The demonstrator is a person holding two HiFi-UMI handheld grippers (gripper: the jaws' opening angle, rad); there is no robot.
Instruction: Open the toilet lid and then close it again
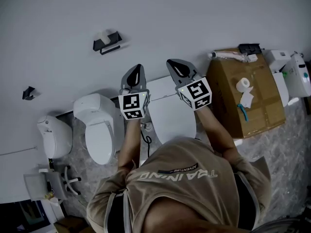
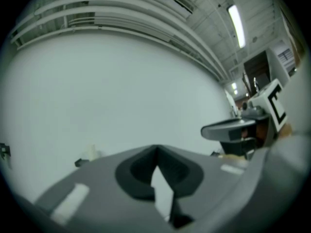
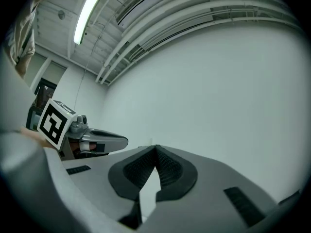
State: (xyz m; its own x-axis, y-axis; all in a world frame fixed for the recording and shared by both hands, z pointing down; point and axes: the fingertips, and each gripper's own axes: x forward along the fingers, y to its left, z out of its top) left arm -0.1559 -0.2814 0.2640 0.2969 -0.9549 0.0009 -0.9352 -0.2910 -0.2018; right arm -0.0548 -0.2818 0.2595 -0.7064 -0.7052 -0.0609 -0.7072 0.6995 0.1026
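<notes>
In the head view I stand right in front of the toilet, and its white toilet lid [image 1: 171, 114] lies below and between my two forearms. It seems to be down, though my body hides its front edge. My left gripper [image 1: 138, 71] and my right gripper [image 1: 176, 66] are both lifted above it and point toward the wall [image 1: 160, 18], touching nothing. A cardboard box [image 1: 262, 101] stands just beside the toilet on my right, and a second toilet [image 1: 99, 130] on my left. In the left gripper view my jaws are pressed together at the tips with nothing between them, and I see only the wall and the right gripper [image 2: 228, 128]. In the right gripper view it is the same: the jaws meet, empty, with the left gripper [image 3: 104, 142] beside. I judge the lid to be stiff, smooth plastic, light but slippery and turning on a rear hinge, so I would take it at the front rim.
</notes>
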